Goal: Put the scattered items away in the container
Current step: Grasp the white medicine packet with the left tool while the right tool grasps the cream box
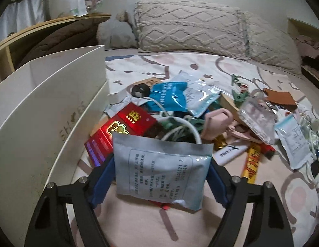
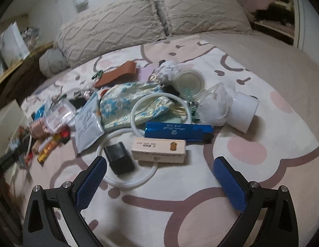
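My left gripper (image 1: 159, 170) is shut on a grey-white sachet (image 1: 161, 170) with printed text, held just above the bedspread. The white open box (image 1: 56, 94) stands close at its left. Behind the sachet lies a heap: a red carton (image 1: 126, 125), a blue pouch (image 1: 169, 96), white cable (image 1: 188, 129), a pink piece (image 1: 217, 125). My right gripper (image 2: 159, 170) is open and empty above the bedspread. Just ahead of it lie a beige box (image 2: 159, 150), a black block (image 2: 120, 160), a white ring (image 2: 128, 160) and a blue box (image 2: 178, 131).
Two knitted pillows (image 1: 192, 26) lie at the head of the bed. A white cylinder (image 2: 243, 111), a round clear lid (image 2: 190, 80), a floral pouch (image 2: 130, 100) and a brown leather piece (image 2: 116, 74) lie further out. A wooden shelf (image 1: 46, 28) stands behind the box.
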### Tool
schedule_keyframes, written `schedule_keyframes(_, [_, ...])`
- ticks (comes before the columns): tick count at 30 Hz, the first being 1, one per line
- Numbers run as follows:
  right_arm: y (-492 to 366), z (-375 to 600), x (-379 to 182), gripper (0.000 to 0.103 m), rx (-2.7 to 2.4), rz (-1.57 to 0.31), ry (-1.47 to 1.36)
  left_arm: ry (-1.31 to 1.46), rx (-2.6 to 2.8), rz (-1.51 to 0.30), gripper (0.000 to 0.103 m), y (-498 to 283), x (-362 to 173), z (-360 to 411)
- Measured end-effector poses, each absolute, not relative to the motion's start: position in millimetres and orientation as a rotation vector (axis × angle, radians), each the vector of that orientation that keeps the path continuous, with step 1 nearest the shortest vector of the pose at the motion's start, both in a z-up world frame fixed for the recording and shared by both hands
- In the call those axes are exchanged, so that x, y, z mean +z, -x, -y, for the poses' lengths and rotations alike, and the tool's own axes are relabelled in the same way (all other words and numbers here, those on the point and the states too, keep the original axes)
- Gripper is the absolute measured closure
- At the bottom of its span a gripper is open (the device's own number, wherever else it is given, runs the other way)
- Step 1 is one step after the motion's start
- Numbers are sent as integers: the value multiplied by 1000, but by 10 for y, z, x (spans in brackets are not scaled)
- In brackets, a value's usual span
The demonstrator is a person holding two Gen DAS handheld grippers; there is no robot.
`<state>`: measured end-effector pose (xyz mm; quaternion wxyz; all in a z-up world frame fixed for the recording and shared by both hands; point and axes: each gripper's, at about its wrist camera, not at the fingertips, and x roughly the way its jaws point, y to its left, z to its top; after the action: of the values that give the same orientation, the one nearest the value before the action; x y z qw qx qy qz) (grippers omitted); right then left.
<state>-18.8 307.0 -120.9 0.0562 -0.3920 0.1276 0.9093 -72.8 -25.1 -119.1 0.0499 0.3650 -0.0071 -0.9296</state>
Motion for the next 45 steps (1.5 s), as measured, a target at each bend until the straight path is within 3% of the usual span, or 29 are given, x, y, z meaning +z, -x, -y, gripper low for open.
schedule_keyframes(3, [176, -3102, -1186, 3, 2752, -418, 1158, -1104, -2863, 32, 23, 685, -1161, 194])
schedule_keyframes(5, [183, -3123, -1181, 20, 2725, -427, 1144, -1099, -2884, 34, 24, 647, -1136, 166])
schedule_keyframes(21, [333, -3082, -1277, 22, 2685, -378, 1200, -1140, -3056, 107, 24, 188, -972, -136])
schedule_keyframes(23, [335, -3097, -1290, 45, 2684, -386, 1208, -1173, -3051, 99, 24, 138, -1019, -129])
schedule_keyframes(32, [147, -3023, -1161, 45, 2730, -342, 1117, -1279, -2997, 22, 24, 78, -1227, 31])
schedule_keyframes(38, [-64, -2715, -1048, 45, 2854, -358, 1129, -1285, -2973, 89, 21, 105, -1288, -41])
schedule_keyframes(45, [-247, -2209, -1163, 45, 2962, -225, 1258, -1316, -2940, 115, 15, 154, -1373, -79])
